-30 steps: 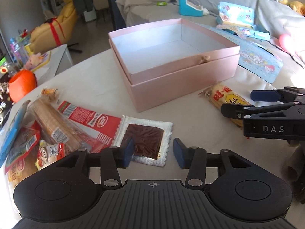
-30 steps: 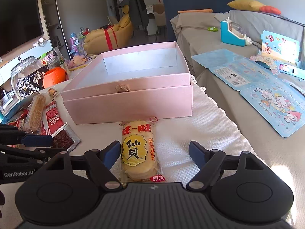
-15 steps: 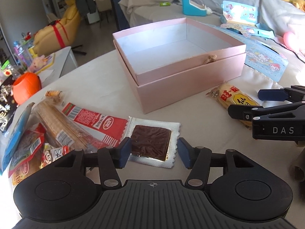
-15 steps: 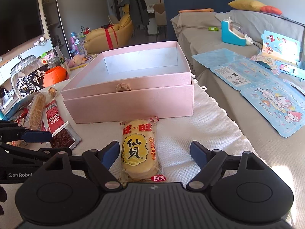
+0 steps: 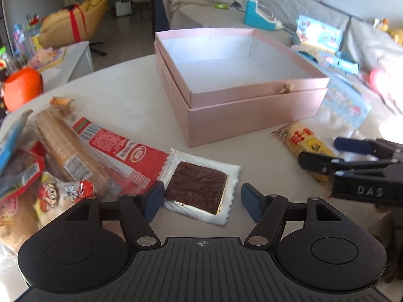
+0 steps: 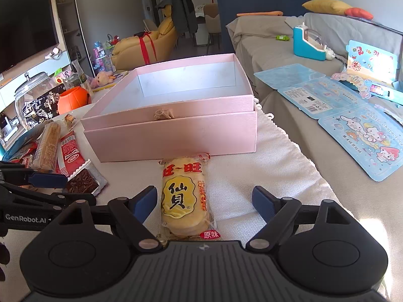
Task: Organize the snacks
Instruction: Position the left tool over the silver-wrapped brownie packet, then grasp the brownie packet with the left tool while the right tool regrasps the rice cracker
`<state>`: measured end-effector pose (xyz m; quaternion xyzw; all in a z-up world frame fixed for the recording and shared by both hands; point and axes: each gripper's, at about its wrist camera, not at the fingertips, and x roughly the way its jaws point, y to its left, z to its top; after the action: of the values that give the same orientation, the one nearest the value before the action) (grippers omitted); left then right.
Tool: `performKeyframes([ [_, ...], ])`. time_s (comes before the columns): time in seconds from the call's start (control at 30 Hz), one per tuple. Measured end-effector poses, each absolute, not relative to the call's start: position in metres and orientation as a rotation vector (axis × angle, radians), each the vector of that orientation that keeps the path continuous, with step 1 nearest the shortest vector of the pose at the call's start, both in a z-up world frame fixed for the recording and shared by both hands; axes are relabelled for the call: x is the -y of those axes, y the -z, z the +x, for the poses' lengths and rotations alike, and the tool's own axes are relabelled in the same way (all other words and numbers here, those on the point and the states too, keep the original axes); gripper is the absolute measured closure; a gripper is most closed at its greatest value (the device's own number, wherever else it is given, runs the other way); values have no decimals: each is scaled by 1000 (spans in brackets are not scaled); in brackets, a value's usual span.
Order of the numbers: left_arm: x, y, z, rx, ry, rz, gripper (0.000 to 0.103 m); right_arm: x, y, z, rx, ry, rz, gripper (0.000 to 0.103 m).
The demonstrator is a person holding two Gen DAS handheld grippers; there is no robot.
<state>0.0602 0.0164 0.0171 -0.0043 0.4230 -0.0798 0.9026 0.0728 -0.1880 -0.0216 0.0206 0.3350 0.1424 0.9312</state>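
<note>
My right gripper [image 6: 204, 201], jaws wide, straddles the yellow rice-cracker packet [image 6: 185, 196], long axis pointing away toward the pink box [image 6: 173, 130]; left gripper [image 5: 200, 201], also wide, flanks the silver-wrapped chocolate square [image 5: 199, 186].

A pale round table [image 5: 121, 95] carries a pink box [image 5: 252, 110]. In front of the box lies a rice cracker pack [image 6: 185, 196]; to its left, a chocolate wafer [image 5: 199, 186], a red wrapper [image 5: 121, 148] and a biscuit sleeve [image 5: 63, 148].
</note>
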Motion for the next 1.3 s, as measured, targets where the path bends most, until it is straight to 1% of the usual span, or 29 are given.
performKeyframes([
  [0.2, -23, -18, 70, -880, 140, -121, 31, 188, 22, 73, -686, -292, 42, 19],
  [0.4, -4, -13, 69, -856, 137, 44, 31, 188, 21, 73, -686, -291, 43, 19],
  [0.57, -8, -11, 53, -818, 199, 133, 31, 188, 21, 73, -686, -291, 43, 19],
  [0.73, -28, -14, 43, -843, 173, 105, 30, 188, 21, 73, -686, -291, 42, 19],
  [0.93, -30, -16, 47, -869, 155, 69, 31, 181, 23, 71, -689, -300, 6, 20],
  [1.0, -31, -15, 46, -865, 162, 73, 31, 175, 22, 70, -690, -327, -37, 33],
  [1.07, -33, -14, 39, -846, 180, 71, 32, 169, 20, 67, -689, -337, -81, 59],
  [1.1, -32, -14, 35, -836, 194, 68, 33, 167, 19, 66, -697, -346, -87, 63],
  [1.17, -33, -15, 26, -818, 217, 60, 35, 170, 13, 66, -727, -391, -51, 65],
  [1.2, -33, -16, 22, -809, 230, 50, 38, 173, 10, 66, -741, -416, -25, 65],
  [1.23, -33, -17, 19, -800, 238, 40, 47, 174, 7, 65, -747, -429, -13, 65],
  [1.27, -33, -20, 16, -790, 245, 35, 71, 176, 2, 63, -742, -431, -16, 65],
  [1.3, -33, -23, 14, -775, 247, 37, 102, 176, -2, 62, -731, -426, -28, 65],
])
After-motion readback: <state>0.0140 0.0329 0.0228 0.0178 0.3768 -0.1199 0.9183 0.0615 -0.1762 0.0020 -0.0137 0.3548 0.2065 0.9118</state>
